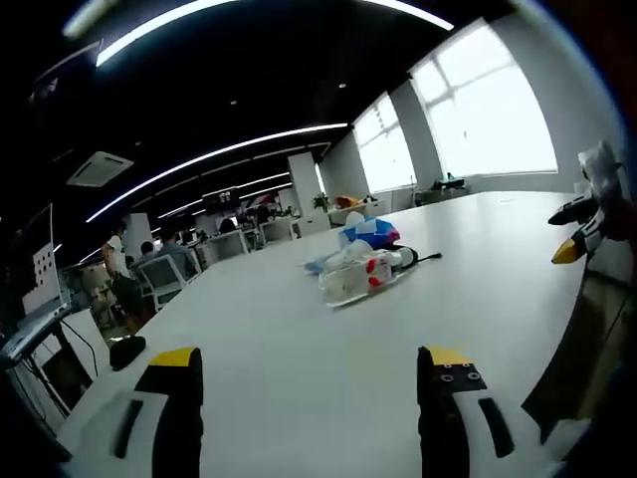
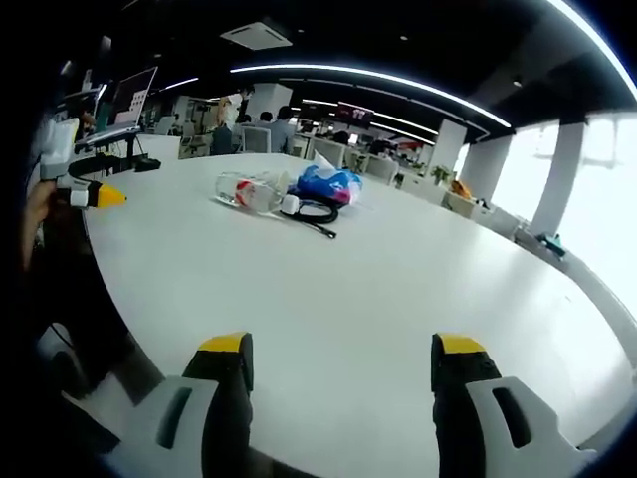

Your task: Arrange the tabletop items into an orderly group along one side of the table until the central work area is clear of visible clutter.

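A small pile of items lies on the white table (image 1: 299, 339): a clear plastic bottle (image 1: 350, 279) with a red label, a blue tissue pack (image 1: 370, 233) and a black cable (image 1: 426, 259). In the right gripper view the same bottle (image 2: 247, 191), blue pack (image 2: 326, 183) and cable (image 2: 317, 215) lie far ahead. My left gripper (image 1: 309, 373) is open above the near table edge, nothing between its jaws. My right gripper (image 2: 338, 358) is open over bare table too. The right gripper (image 1: 582, 231) shows at the right edge of the left gripper view, the left gripper (image 2: 85, 189) at the left edge of the right gripper view.
A black object (image 1: 126, 350) lies near the table's left corner. Office desks, chairs and several people (image 1: 124, 274) stand beyond the table. Bright windows (image 1: 488, 100) line the far wall. Broad bare table (image 2: 398, 289) stretches between the grippers and the pile.
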Action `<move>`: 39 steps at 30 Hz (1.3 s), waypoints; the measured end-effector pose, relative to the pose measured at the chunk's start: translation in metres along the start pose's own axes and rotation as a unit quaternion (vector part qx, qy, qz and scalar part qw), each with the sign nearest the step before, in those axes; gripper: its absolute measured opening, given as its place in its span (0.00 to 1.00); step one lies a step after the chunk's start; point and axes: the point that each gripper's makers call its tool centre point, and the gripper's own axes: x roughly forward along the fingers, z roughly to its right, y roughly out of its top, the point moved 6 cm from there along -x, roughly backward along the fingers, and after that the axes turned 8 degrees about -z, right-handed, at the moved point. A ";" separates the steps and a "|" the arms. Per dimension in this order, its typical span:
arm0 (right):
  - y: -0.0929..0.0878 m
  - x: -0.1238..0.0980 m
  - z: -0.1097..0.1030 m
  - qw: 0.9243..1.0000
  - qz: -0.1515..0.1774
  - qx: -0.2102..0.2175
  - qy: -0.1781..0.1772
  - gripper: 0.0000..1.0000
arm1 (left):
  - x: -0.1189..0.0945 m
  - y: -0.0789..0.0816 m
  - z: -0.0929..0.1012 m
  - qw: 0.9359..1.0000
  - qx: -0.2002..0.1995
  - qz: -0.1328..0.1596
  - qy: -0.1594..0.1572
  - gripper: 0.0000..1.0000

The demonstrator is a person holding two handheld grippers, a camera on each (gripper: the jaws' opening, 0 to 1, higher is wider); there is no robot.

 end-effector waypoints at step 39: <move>-0.006 -0.002 0.001 1.000 0.011 0.008 0.010 0.68 | 0.045 0.043 0.047 0.993 0.094 0.064 -0.029 0.87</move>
